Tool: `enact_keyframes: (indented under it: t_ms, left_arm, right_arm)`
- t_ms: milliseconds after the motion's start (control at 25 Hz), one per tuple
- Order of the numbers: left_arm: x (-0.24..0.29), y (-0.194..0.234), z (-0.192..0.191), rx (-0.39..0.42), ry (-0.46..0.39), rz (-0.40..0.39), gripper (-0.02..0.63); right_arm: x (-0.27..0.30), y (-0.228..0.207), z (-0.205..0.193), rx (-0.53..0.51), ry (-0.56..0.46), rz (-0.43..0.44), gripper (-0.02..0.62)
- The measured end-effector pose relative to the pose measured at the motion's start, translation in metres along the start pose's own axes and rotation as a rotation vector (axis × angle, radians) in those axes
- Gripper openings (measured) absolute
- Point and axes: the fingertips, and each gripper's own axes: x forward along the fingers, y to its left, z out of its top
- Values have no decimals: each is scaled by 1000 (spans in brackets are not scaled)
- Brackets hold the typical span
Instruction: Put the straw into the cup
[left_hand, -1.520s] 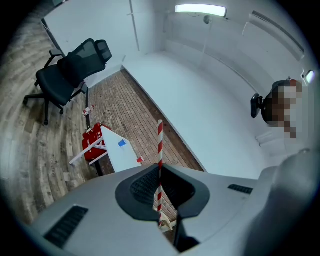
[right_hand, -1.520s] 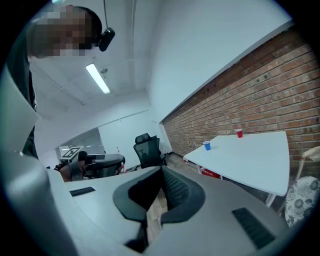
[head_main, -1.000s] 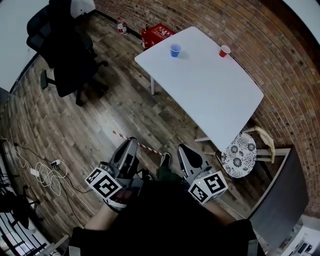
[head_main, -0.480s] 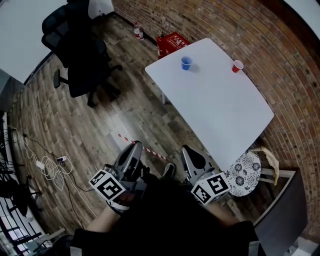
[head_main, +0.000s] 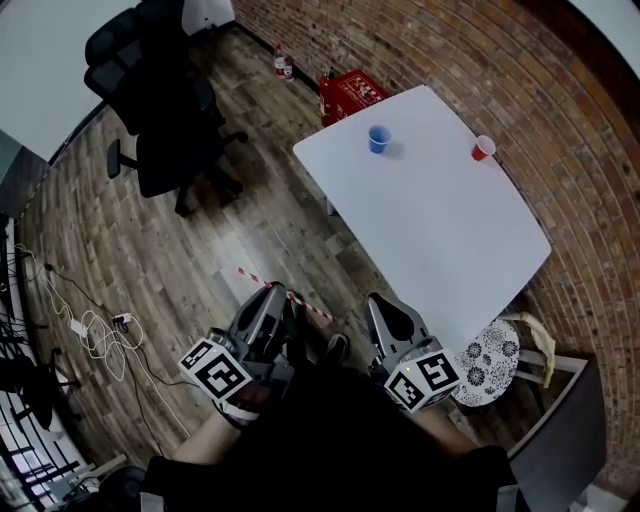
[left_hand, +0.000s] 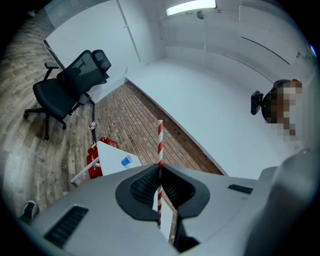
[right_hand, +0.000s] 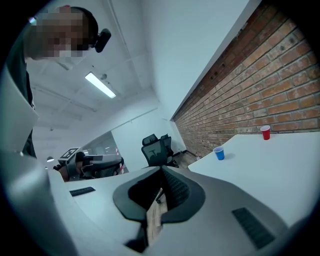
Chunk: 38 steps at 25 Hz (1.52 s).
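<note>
Left gripper (left_hand: 160, 186) clamped on red-and-white straw (left_hand: 160, 142), right gripper (right_hand: 161, 192) jaws together, empty, blue cup (head_main: 378, 139) and red cup (head_main: 483, 148) near far edge of white table (head_main: 430, 235)

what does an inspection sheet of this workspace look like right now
surface: white table, bare apart from two cups.
job's things: striped straw in the left gripper; blue cup and red cup upright on the table.
clutter: red crate and bottles on the floor beside the table.
grippers: left shut on the straw; right gripper shut, empty.
cables: loose cables on the floor at left.
surroundings: wood floor, brick wall, black office chairs, patterned stool.
</note>
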Motion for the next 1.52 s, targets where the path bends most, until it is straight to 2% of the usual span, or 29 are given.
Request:
enact_keyframes:
  t_ms: [160,320,600,1040,1320,1520]
  left_arm:
    - [21,6,16,16,8,-27,29]
    - [31,26,39,-13,18,-38,29]
    - [53,58,112,-8,20,-85,29]
    - [77,132,200,-67,52,-115,29]
    - [89,166,226,-98,83,-139,29]
    - [88,180,230,-124,76,-144,29]
  right_arm:
    - [20,-8,10,-5,-8,-16,23]
    - [48,-9,19,-5,-9,-49,23]
    - [116,4,42,-28,-36,-92,23]
    - [223,23,50,-31,-7,-170,23]
    - [261,30,46,-38,18,-213,23]
    - [272,34,39,-53,53,-227,23]
